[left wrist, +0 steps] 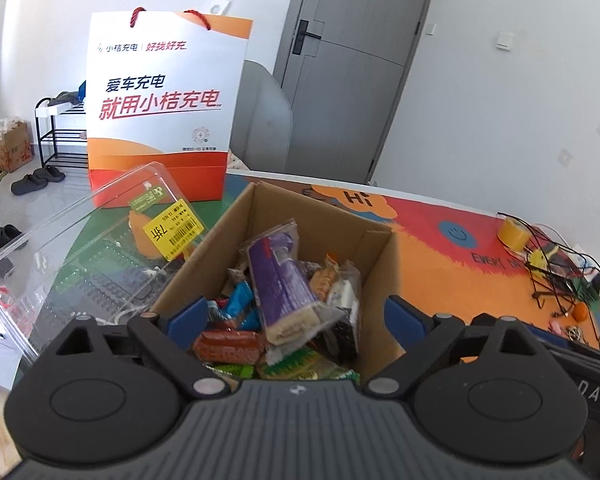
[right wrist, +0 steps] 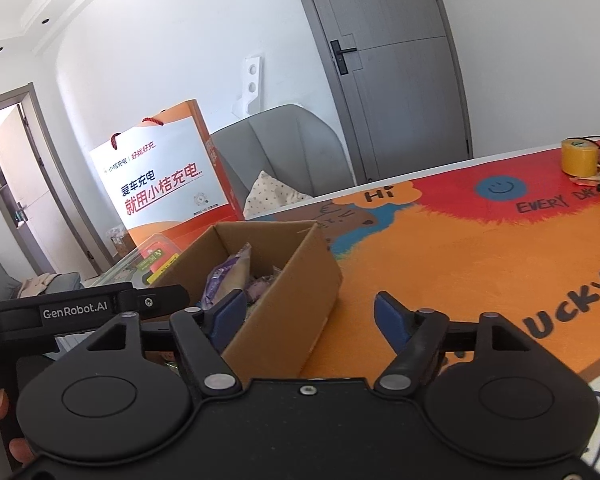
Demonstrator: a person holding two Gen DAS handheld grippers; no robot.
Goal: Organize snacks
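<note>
An open cardboard box stands on the colourful mat and holds several wrapped snacks. A long purple packet lies on top of them, tilted. My left gripper is open and empty, just above the box's near side with its blue pads spread over the snacks. The box also shows in the right wrist view, with the purple packet sticking up inside. My right gripper is open and empty, straddling the box's near right corner. The left gripper's body shows at the left.
A white and orange paper bag stands behind the box. A clear plastic clamshell with a yellow price sticker lies left of the box. A yellow tape roll and tangled wires sit at the table's far right. A grey chair is behind the table.
</note>
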